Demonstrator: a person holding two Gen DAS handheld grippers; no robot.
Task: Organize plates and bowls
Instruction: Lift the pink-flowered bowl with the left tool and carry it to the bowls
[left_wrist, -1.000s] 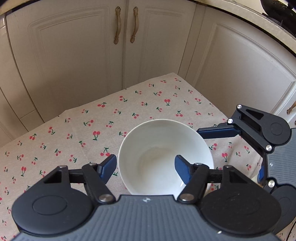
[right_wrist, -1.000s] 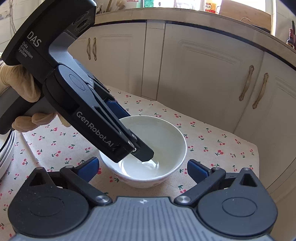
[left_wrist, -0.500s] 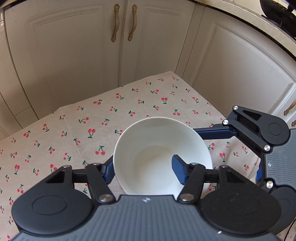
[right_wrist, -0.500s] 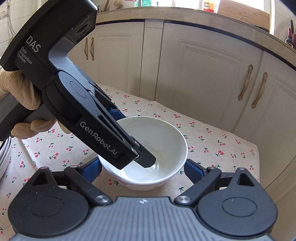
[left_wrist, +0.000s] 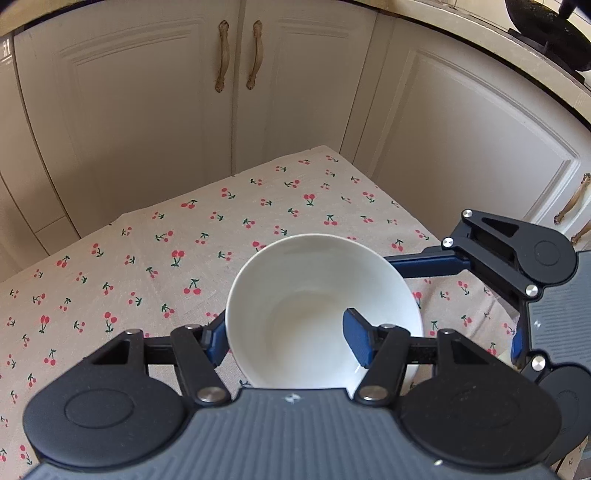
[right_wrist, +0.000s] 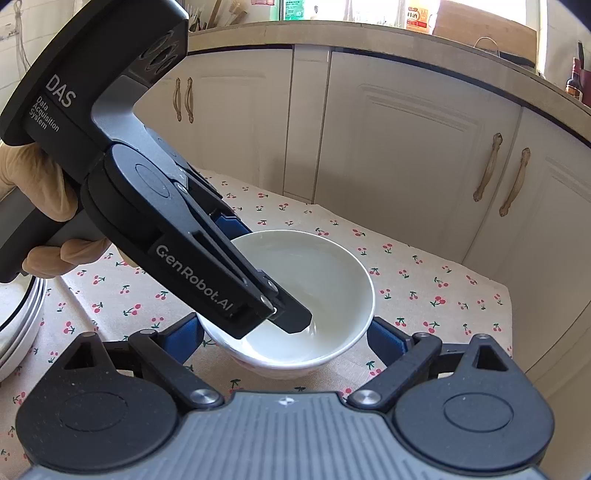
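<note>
The left gripper (left_wrist: 286, 338) has just pinched the bowl's (left_wrist: 314, 295) wall; the right gripper (right_wrist: 284, 332), spread, straddles it, probably untouching; lifting comes next.

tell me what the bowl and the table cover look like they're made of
Bowl: probably glazed ceramic or porcelain; smooth white surface with a soft sheen and a thin, even rim. Table cover: seemingly woven cloth, perhaps linen or cotton; matte beige with visible weave, creases and printed cherries.
</note>
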